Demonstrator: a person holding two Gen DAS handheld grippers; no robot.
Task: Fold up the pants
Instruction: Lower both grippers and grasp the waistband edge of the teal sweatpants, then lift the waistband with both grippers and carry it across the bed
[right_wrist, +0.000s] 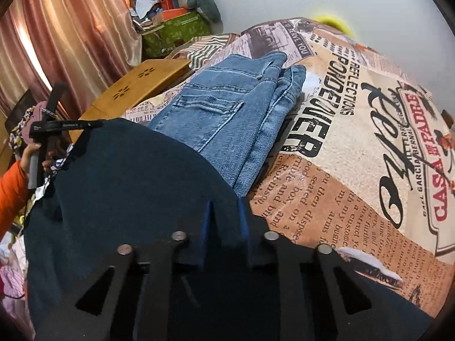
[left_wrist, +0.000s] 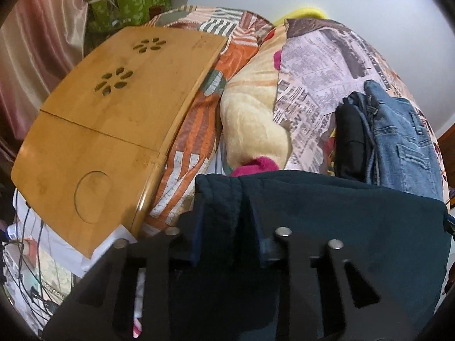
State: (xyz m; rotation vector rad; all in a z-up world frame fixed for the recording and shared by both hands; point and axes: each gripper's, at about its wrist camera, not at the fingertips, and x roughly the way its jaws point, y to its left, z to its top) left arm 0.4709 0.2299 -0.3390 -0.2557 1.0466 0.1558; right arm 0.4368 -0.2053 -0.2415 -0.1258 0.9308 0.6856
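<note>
The bed (right_wrist: 369, 147) beyond both jaws carries a printed cover reading "REFLECTIONS", "PONDE" and "CASA DE PADRE". The dark pants (right_wrist: 128, 176) stretch between the two grippers, above the bed. Folded blue jeans (right_wrist: 227, 113) lie just ahead of the right jaws. The left gripper (left_wrist: 219, 227) and the right gripper (right_wrist: 224, 227) each pinch the pants' edge.

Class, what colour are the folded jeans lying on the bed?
Light blue jeans, clearest in the right wrist view.
</note>
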